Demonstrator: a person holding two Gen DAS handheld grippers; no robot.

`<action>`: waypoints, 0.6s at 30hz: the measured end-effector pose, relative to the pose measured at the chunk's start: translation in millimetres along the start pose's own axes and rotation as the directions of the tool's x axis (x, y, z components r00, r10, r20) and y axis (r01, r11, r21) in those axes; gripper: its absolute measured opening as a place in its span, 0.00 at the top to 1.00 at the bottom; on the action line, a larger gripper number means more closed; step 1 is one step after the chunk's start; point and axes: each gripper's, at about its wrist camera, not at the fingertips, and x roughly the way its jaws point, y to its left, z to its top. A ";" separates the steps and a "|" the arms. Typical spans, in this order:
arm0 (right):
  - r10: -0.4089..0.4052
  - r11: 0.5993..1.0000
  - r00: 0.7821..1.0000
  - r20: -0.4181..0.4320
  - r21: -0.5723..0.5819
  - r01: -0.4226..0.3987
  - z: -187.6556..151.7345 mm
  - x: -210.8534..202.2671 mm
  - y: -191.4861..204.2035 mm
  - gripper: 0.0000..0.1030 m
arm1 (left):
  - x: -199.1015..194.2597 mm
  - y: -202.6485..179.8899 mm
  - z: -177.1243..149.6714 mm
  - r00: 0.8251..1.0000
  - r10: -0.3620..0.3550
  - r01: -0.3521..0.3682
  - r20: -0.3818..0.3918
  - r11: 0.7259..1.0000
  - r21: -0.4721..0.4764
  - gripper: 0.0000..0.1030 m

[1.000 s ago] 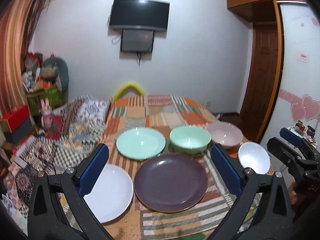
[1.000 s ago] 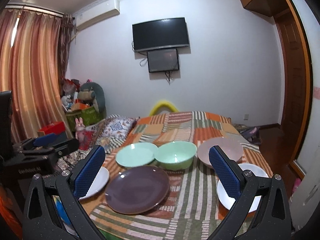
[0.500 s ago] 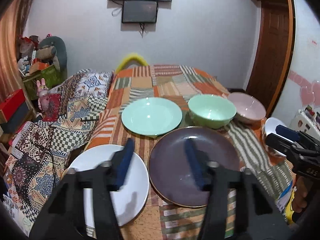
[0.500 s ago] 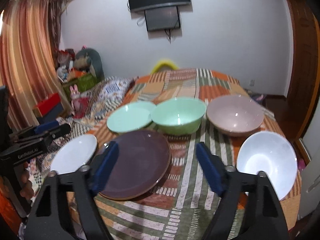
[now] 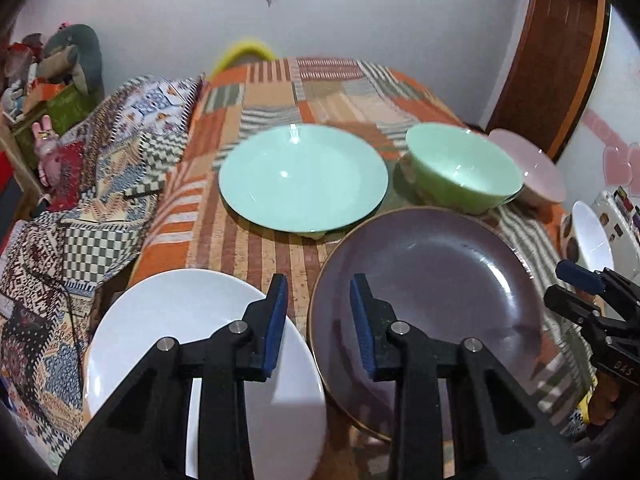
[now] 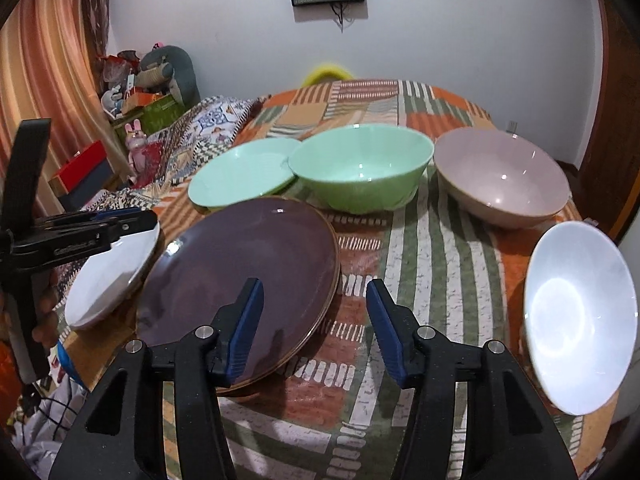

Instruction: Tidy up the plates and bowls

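On the striped cloth lie a white plate [image 5: 192, 320] at the near left and a purple plate [image 5: 432, 272] beside it. Behind them are a mint plate [image 5: 304, 176], a green bowl [image 5: 464, 168] and a pink bowl [image 6: 500, 176]. A white bowl [image 6: 580, 320] sits at the near right. My left gripper [image 5: 318, 284] hovers over the gap between the white and purple plates, its jaws closing on nothing. Above the purple plate's [image 6: 248, 256] right rim, my right gripper [image 6: 314, 286] is also closing, and its pads touch nothing.
A patterned quilt [image 5: 100, 184] covers the furniture left of the table. Beyond it are toys and boxes [image 6: 152, 80] and a curtain [image 6: 44, 92]. A wooden door [image 5: 548, 64] stands at the back right. The table's near edge is just below both grippers.
Both grippers have come down and tilted toward the table, closer to the near plates. Their jaws have narrowed from wide open to a small gap.
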 end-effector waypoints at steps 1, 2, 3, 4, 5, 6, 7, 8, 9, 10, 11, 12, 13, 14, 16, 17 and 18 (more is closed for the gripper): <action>0.001 1.000 1.000 -0.014 0.006 -0.001 0.5 3.4 -1.5 0.60 | 5.0 1.2 1.6 1.000 0.000 0.000 -0.009 1.000 0.004 0.69; -0.001 1.000 1.000 -0.026 0.010 0.001 0.4 7.1 -1.2 0.68 | 10.4 1.9 3.8 1.000 0.003 -0.003 -0.017 1.000 0.011 0.69; 0.002 1.000 0.999 -0.042 0.015 -0.001 -0.3 10.5 -2.4 0.73 | 16.6 3.5 6.3 1.000 0.005 -0.004 -0.027 1.000 0.015 0.69; 0.007 1.000 0.998 -0.059 0.024 -0.006 -1.3 14.7 -3.1 0.74 | 21.4 4.8 8.5 0.999 0.001 0.000 -0.037 1.000 0.015 0.69; 0.012 0.999 0.997 -0.071 0.031 -0.009 -1.7 17.4 -4.1 0.74 | 26.0 6.1 9.9 0.999 -0.008 0.008 -0.049 1.000 0.014 0.69; 0.019 0.999 0.997 -0.081 0.037 -0.016 -2.5 19.6 -5.3 0.74 | 32.4 8.3 11.7 0.997 -0.020 0.021 -0.069 1.000 0.014 0.69; 0.023 0.999 0.996 -0.090 0.043 -0.020 -3.7 21.5 -6.4 0.74 | 35.8 8.9 12.2 0.996 -0.026 0.028 -0.080 1.000 0.015 0.69; 0.024 0.999 0.995 -0.094 0.044 -0.020 -3.7 22.7 -6.6 0.74 | 39.2 8.8 12.6 0.995 -0.036 0.038 -0.091 0.999 0.019 0.69; 0.028 0.999 0.994 -0.103 0.044 -0.023 -4.6 23.6 -7.0 0.74 | 43.2 8.7 12.8 0.994 -0.040 0.043 -0.104 0.999 0.027 0.69; 0.031 0.999 0.994 -0.109 0.044 -0.026 -5.0 24.8 -6.7 0.74 | 45.0 8.3 12.4 0.993 -0.040 0.043 -0.111 0.999 0.031 0.69; 0.037 0.998 0.993 -0.114 0.045 -0.032 -5.3 25.5 -7.0 0.74 | 47.5 8.1 12.4 0.992 -0.042 0.046 -0.119 0.998 0.035 0.69; 0.044 0.998 0.992 -0.118 0.049 -0.039 -5.3 25.9 -7.7 0.74 | 50.7 8.5 12.5 0.990 -0.049 0.054 -0.132 0.998 0.036 0.69; 0.052 0.998 0.991 -0.124 0.050 -0.046 -5.3 27.0 -8.0 0.74 | 53.6 9.3 12.3 0.988 -0.056 0.061 -0.147 0.998 0.034 0.69; 0.058 0.997 0.990 -0.130 0.050 -0.052 -5.2 27.8 -8.0 0.74 | 56.9 8.8 12.6 0.985 -0.063 0.069 -0.163 0.997 0.033 0.69; 0.069 0.997 0.988 -0.137 0.050 -0.063 -6.1 28.9 -7.3 0.74 | 63.5 9.6 14.6 0.977 -0.091 0.098 -0.194 0.995 0.027 0.69; 0.074 0.997 0.988 -0.139 0.048 -0.068 -7.0 29.1 -5.8 0.74 | 64.4 9.3 15.2 0.975 -0.097 0.105 -0.201 0.994 0.026 0.69; 0.075 0.997 0.987 -0.139 0.045 -0.069 -7.5 29.3 -5.3 0.74 | 65.4 9.2 16.4 0.973 -0.103 0.111 -0.209 0.994 0.026 0.69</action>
